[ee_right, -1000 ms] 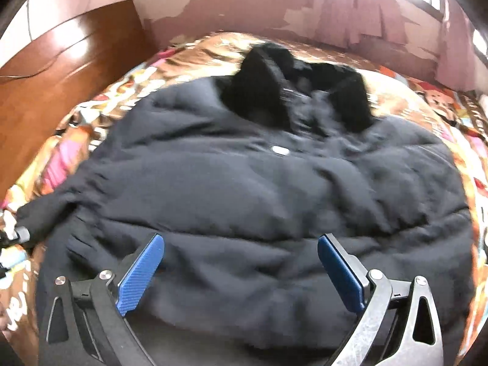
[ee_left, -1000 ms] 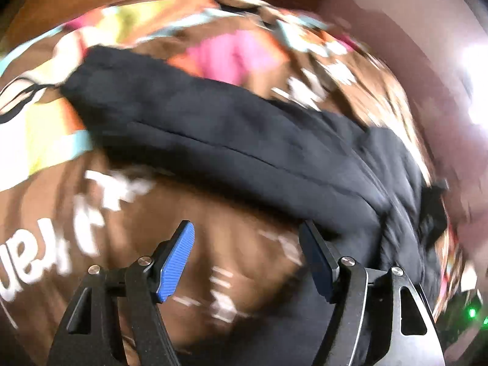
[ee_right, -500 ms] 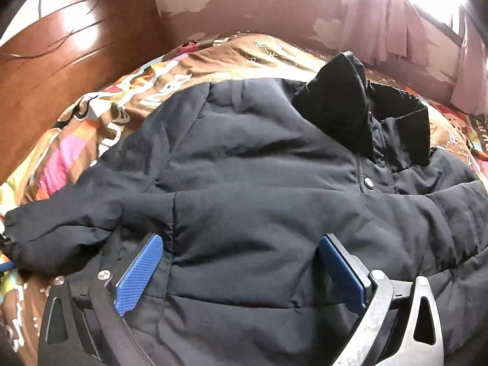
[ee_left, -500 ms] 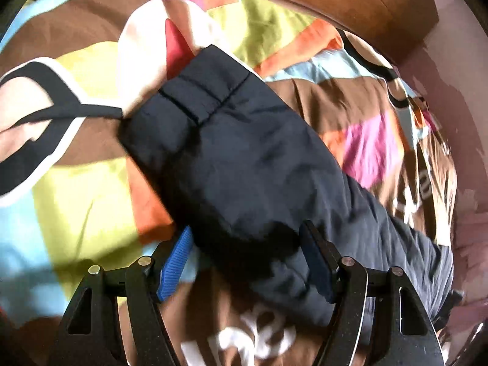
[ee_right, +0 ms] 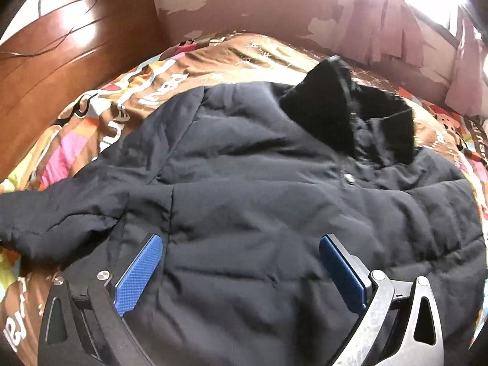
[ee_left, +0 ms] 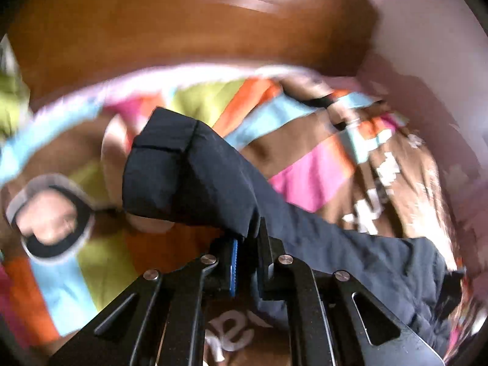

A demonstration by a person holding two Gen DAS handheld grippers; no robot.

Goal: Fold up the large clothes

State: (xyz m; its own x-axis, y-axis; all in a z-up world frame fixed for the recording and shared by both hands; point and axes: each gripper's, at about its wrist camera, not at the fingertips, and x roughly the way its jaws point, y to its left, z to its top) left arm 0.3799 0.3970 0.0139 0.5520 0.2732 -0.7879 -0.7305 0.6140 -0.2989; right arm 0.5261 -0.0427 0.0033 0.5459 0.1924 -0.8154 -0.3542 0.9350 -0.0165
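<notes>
Sleeve (ee_left: 195,180) clenched in left gripper (ee_left: 245,256); right gripper (ee_right: 241,271) released over jacket (ee_right: 274,213). Best carried flat toward two o'clock, cuff uncreased, across chest on bed (ee_left: 305,180).

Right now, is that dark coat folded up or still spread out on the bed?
Spread out: the coat lies open across the quilt, collar up; only its sleeve is pinched up by the left tongs.

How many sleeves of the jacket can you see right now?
1. The sleeve runs out to the jacket's left side over the bedspread, its cuff end clamped in the left tongs. The other sleeve is hidden.
</notes>
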